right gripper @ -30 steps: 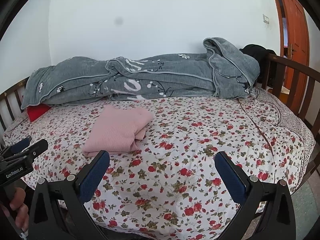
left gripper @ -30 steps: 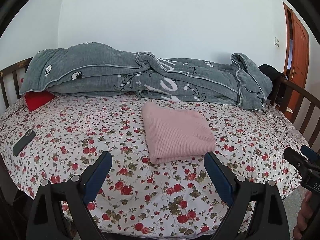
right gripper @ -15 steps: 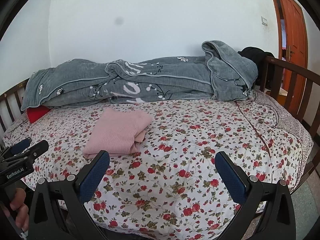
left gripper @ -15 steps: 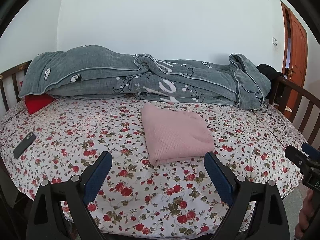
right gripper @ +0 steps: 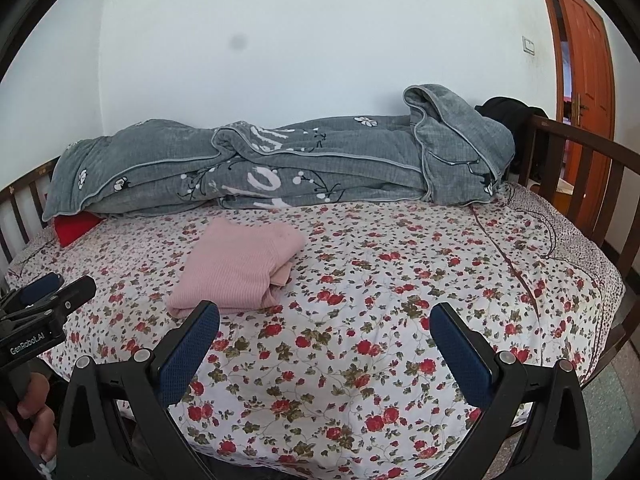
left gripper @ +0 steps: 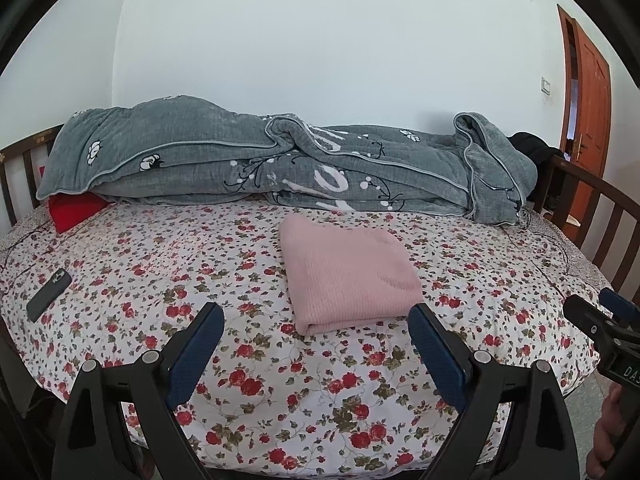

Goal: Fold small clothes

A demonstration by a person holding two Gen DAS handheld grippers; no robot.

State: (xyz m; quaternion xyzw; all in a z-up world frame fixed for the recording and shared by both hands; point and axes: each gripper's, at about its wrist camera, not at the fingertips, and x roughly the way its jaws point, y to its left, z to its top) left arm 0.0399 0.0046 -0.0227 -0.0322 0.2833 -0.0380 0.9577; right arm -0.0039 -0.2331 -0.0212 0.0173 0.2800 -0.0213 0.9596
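Note:
A pink knitted garment (left gripper: 346, 274) lies folded into a neat rectangle on the flowered bedsheet (left gripper: 160, 264); it also shows in the right wrist view (right gripper: 240, 266). My left gripper (left gripper: 316, 326) is open and empty, held above the bed's near edge just in front of the garment. My right gripper (right gripper: 325, 326) is open and empty, to the right of the garment and apart from it. Each gripper shows at the edge of the other's view.
A grey quilt (left gripper: 280, 164) is piled along the wall side of the bed. A red pillow (left gripper: 74, 210) peeks out at the left. A dark phone (left gripper: 49, 294) lies on the sheet at the left. Wooden rails (right gripper: 580, 168) and an orange door (right gripper: 584, 60) stand at the right.
Both grippers have drawn back and down a little from the bed; the garment and bed sit slightly lower in view. The garment has not moved.

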